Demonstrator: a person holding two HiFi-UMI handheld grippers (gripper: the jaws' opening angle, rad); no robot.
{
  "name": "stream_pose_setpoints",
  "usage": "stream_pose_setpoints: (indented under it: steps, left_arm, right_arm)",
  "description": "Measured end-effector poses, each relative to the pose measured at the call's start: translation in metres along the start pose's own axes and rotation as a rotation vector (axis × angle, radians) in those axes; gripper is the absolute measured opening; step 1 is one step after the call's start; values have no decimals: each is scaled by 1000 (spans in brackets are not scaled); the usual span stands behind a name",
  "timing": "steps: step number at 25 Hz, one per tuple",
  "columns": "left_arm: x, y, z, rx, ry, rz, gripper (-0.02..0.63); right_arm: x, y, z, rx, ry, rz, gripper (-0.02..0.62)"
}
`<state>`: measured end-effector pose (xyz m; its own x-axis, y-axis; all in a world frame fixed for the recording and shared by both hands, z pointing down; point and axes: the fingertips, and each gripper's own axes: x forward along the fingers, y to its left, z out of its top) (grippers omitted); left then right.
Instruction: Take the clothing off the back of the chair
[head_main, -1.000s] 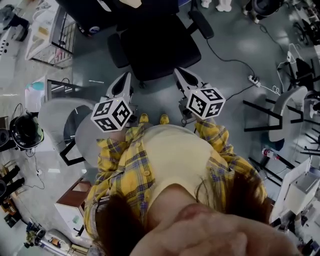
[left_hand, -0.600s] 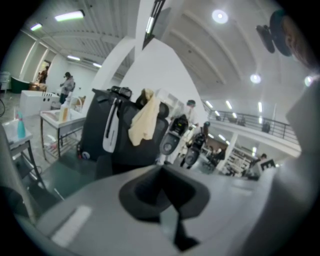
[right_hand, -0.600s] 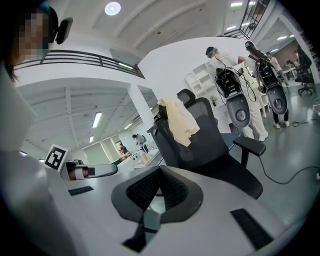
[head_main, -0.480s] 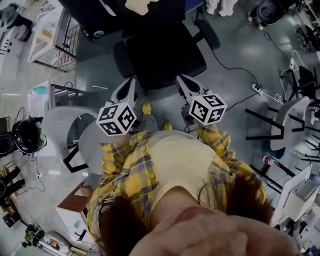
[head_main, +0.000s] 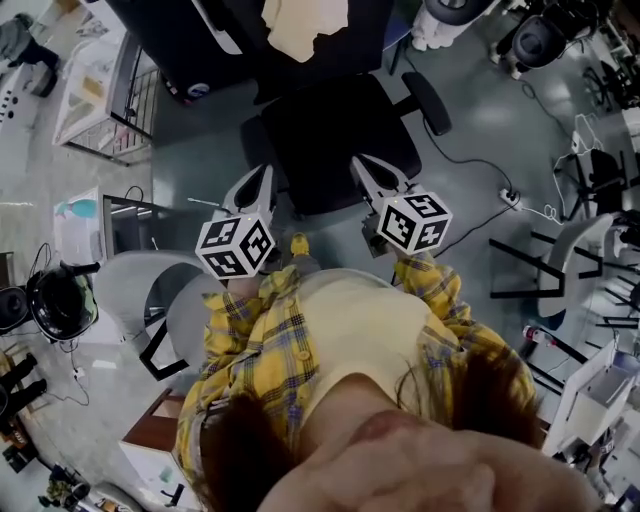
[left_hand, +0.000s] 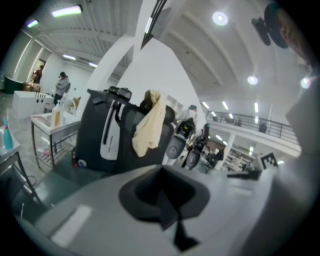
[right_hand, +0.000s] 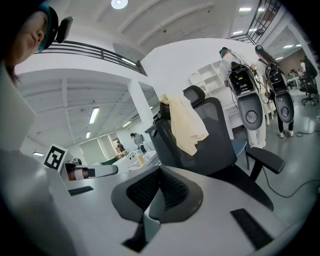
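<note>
A cream garment hangs over the back of a black office chair at the top of the head view. The left gripper view shows the garment draped on the chair back, some way ahead of the jaws. From the right gripper view, the garment and the chair also stand ahead and apart. My left gripper and right gripper point at the seat's near edge. Both are shut, with pads together and nothing between them.
Grey round chairs stand at my left, with a wire rack beyond. A cable and power strip lie on the floor at the right, near white chairs. White robot bodies stand right of the office chair.
I have walked toward the chair. Both grippers moved forward together and stayed shut. The chair back with the cream garment has come further into the head view.
</note>
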<state>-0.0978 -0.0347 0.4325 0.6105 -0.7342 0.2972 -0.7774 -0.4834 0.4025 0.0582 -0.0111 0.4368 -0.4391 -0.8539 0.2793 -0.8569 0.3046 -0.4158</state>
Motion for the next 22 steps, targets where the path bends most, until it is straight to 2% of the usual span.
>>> stream_pose_setpoints:
  steps: [10,22]
  left_arm:
    - [19,45,30,75,24,-30,6]
    - [38,73,54,92,27,-47,6]
  right_arm:
    - [68,19,13,-29,21,-2,14]
    - [112,27,48,-92,-3,-4,14]
